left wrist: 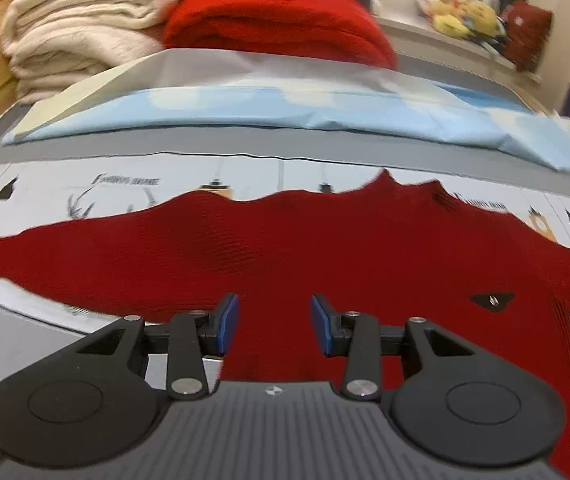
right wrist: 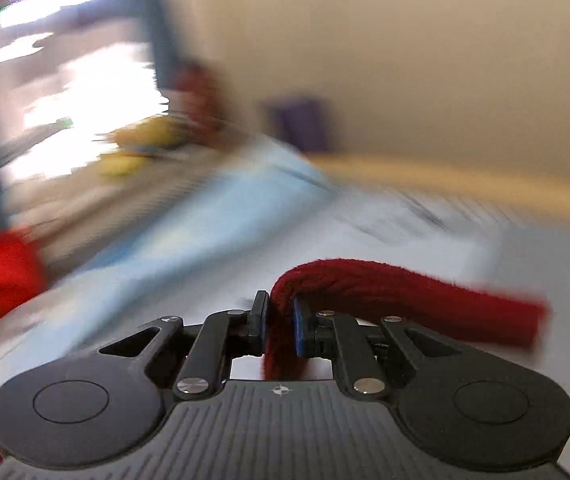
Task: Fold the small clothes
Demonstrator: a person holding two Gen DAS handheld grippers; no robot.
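Printed white bedding (left wrist: pixel 245 176) with small house drawings and lettering covers the bed I am working over, with a grey band beyond it and a pale blue folded sheet (left wrist: pixel 269 112) lying across. At the far end I see a stack of cream fleece blankets (left wrist: pixel 81 28) beside a bright red folded knit blanket (left wrist: pixel 281 20), and yellow soft toys (left wrist: pixel 461 12) sit on a ledge to the right.

My dark red knitted sweater (left wrist: pixel 305 248) lies spread flat on the printed bedding, one sleeve stretched out to the left, a small black diamond-shaped label (left wrist: pixel 493 301) on its front. My left gripper (left wrist: pixel 275 322) hovers low over the garment with its blue pads (left wrist: pixel 229 322) parted and nothing pinched between them; the red knit shows through the gap.

Through the right wrist camera the room is badly smeared by motion. My right gripper (right wrist: pixel 279 326) is clenched on a fold of the dark red sweater (right wrist: pixel 385 284), the cloth squeezed between both pads and arching up and off to the right, clear of the bedding (right wrist: pixel 425 240) behind it.
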